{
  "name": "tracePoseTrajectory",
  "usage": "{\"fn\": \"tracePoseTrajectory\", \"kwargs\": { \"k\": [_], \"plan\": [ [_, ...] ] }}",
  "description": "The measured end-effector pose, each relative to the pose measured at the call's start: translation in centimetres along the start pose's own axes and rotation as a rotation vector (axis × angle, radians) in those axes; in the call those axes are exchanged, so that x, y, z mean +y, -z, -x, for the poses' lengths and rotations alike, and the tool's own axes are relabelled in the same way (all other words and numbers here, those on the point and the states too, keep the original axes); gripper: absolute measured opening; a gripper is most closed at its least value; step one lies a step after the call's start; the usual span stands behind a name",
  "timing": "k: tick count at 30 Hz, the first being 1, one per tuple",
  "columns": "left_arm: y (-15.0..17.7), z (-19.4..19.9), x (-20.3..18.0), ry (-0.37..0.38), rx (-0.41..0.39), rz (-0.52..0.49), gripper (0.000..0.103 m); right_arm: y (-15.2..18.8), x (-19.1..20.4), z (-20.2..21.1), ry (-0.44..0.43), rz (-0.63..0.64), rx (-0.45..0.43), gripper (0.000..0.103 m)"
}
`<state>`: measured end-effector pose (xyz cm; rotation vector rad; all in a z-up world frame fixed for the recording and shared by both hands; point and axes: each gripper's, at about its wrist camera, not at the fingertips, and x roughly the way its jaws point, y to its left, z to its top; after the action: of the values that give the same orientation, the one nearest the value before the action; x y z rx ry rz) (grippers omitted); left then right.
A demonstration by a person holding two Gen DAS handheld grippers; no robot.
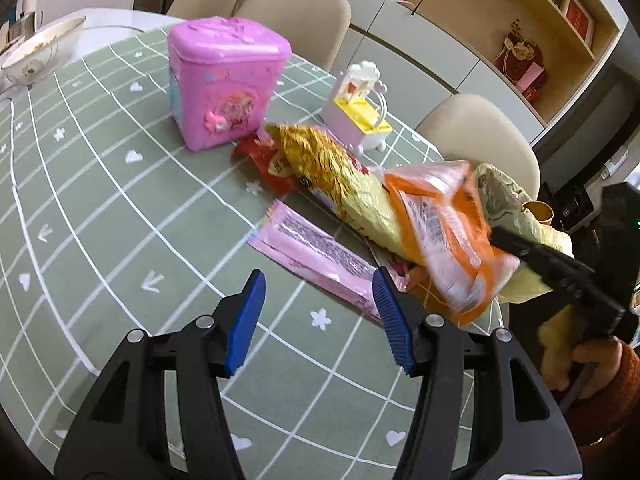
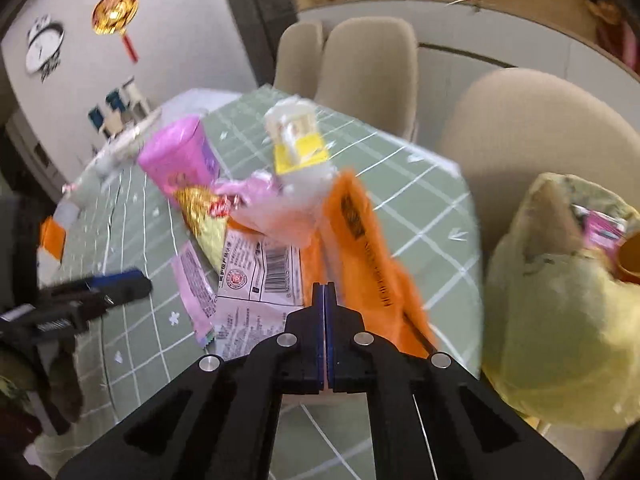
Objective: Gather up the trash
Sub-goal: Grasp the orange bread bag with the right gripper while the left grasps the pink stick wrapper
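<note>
Two risks: wrapper slip, bag miss

Yellow trash bag (image 2: 560,300) hangs off the table's right edge, mouth slack. Right gripper (image 2: 325,292), fingers pressed together on the orange wrapper (image 2: 360,240), pinches only a thin edge; it may slip. Left gripper (image 1: 320,312) spread apart, empty, above the near pink wrapper (image 1: 316,252).

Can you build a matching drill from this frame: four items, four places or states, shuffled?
Items:
1. left hand-held gripper
2. right hand-held gripper
3. pink square plastic toy bin
4. flat pink foil wrapper

States:
A. standing upright on the green grid tablecloth
B. clamped on the orange and clear plastic snack bag
C. open, nothing between its fingers
D. lying flat on the cloth

Pairs: 1-C, 2-B, 3-A, 4-D
</note>
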<state>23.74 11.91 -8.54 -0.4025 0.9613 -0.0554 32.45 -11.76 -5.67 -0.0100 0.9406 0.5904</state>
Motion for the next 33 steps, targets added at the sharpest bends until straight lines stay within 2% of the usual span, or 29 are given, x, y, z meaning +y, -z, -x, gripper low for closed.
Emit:
{"fn": "tracePoseTrajectory", "kwargs": {
  "k": [6,11,12,13,14,16,19,22,24,26,29,30,32,33],
  "plan": [
    [-0.5,-2.3,-0.7,0.014,0.063,0.092,0.053,1.7,-1.0,2.4,0.031,-0.041,-0.017,0.003],
    [-1.8,-4.6,-3.3,-0.134,0.06,0.008,0.053,3.0,-2.2,3.3,0.021,-0.081,-0.037,0.008],
    [-2.0,-5.0,-3.8,-0.167,0.059,-0.023,0.053,2.9,-2.3,3.4,0.021,-0.077,-0.042,0.024],
    [-2.1,-5.3,-4.1,-0.185,0.058,-0.046,0.05,2.9,-2.4,3.5,0.014,-0.073,-0.045,0.048],
    [-2.1,-5.5,-4.3,-0.199,0.057,-0.072,0.046,2.6,-2.5,3.6,-0.01,-0.071,-0.05,0.052],
    [-1.8,-5.5,-4.5,-0.206,0.057,-0.111,0.019,2.0,-2.5,3.2,-0.04,-0.054,-0.042,0.052],
    [-1.2,-4.7,-3.7,-0.17,0.07,-0.143,0.012,0.5,-2.0,1.5,-0.012,0.027,-0.023,0.052],
    [-0.5,-3.4,-2.4,-0.126,0.081,-0.164,0.012,-1.3,-2.1,-0.9,-0.005,0.072,-0.02,0.052],
    [0.0,-2.7,-1.7,-0.091,0.091,-0.17,0.004,-2.3,-2.4,-2.8,-0.02,0.067,0.003,0.052],
    [0.6,-1.7,-1.3,-0.048,0.094,-0.172,0.004,-3.0,-2.7,-4.8,-0.046,0.06,0.036,0.052],
    [0.8,-0.9,-0.7,-0.042,0.094,-0.155,0.004,-3.1,-2.8,-7.0,-0.088,0.061,0.108,0.052],
    [0.8,-0.8,-0.7,-0.038,0.096,-0.143,0.007,-2.9,-2.7,-7.5,-0.101,0.065,0.131,0.043],
    [0.7,-0.7,-0.2,-0.016,0.098,-0.1,0.024,-2.5,-2.2,-7.3,-0.091,0.085,0.128,0.023],
    [0.6,-0.5,0.0,-0.009,0.088,-0.078,0.035,-2.4,-2.1,-6.9,-0.082,0.09,0.117,0.014]
  ]
}}
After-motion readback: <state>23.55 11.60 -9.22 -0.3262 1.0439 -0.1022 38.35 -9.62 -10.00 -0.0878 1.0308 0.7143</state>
